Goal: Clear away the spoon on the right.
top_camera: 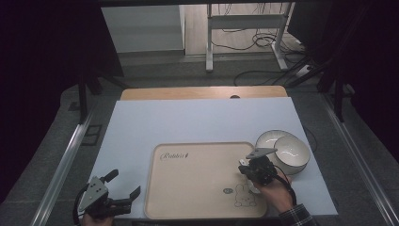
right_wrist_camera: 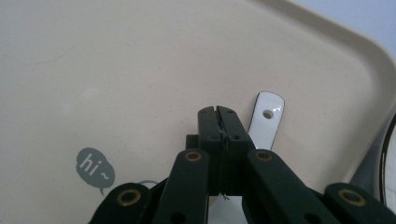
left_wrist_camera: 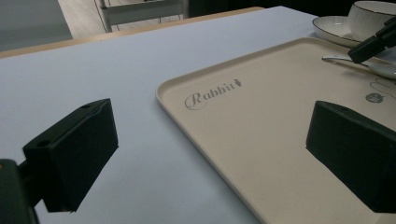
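Observation:
A beige tray (top_camera: 188, 188) printed with "Rabbit" and a bunny drawing lies on the white table sheet. A white ceramic spoon (right_wrist_camera: 267, 119) lies on the tray's right side, its holed handle end poking out from under my right gripper (right_wrist_camera: 217, 114). The right gripper (top_camera: 243, 169) points down over the spoon (left_wrist_camera: 369, 67) with its jaws pressed together and nothing visible between them. My left gripper (top_camera: 123, 184) rests near the table's front left corner, left of the tray (left_wrist_camera: 261, 140), wide open (left_wrist_camera: 215, 154) and empty.
A white bowl (top_camera: 291, 153) sits on a saucer (top_camera: 266, 139) just off the tray's right edge, close behind my right hand. The white sheet (top_camera: 197, 117) stretches back to a wooden table edge (top_camera: 202, 92). Metal rails flank the table.

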Tool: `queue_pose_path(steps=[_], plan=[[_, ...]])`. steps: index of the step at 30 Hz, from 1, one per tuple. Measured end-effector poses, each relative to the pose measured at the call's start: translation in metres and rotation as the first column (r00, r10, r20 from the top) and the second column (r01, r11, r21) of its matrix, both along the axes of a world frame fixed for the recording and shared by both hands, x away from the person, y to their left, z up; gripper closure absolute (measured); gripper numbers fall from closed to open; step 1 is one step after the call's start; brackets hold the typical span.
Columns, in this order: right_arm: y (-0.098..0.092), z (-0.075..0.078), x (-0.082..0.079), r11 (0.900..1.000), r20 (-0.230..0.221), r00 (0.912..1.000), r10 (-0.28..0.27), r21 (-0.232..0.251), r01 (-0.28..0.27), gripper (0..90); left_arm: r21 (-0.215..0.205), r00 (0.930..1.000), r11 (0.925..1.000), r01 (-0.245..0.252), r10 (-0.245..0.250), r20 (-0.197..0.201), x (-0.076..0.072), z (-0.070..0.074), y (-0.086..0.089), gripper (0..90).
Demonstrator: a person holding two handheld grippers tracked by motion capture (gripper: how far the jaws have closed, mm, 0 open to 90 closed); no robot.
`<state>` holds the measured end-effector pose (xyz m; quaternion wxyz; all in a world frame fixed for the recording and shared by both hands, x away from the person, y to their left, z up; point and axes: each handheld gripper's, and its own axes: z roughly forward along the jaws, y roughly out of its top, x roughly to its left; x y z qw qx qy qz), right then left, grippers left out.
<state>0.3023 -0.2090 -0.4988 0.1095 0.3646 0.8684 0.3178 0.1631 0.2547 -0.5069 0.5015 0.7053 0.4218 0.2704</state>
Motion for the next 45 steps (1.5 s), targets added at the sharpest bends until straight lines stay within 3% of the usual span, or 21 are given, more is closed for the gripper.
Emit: queue_pose_path(steps=[24,35,45], plan=[[-0.015,-0.006,0.008,0.998,0.030,0.9976,-0.063,-0.023,0.063,89.6,0.004,1.0000,1.0000,-0.002,0.002,-0.001,0.000,0.000,0.000,2.2],[-0.015,-0.004,0.005,0.999,0.043,0.9978,-0.051,0.003,0.051,89.1,0.003,1.0000,1.0000,-0.001,0.001,0.002,0.000,0.000,-0.001,2.1],[-0.015,0.001,0.002,0.998,0.068,0.9965,-0.049,0.029,0.047,81.2,0.003,1.0000,1.0000,0.001,-0.001,0.001,0.000,0.000,-0.001,2.1]])
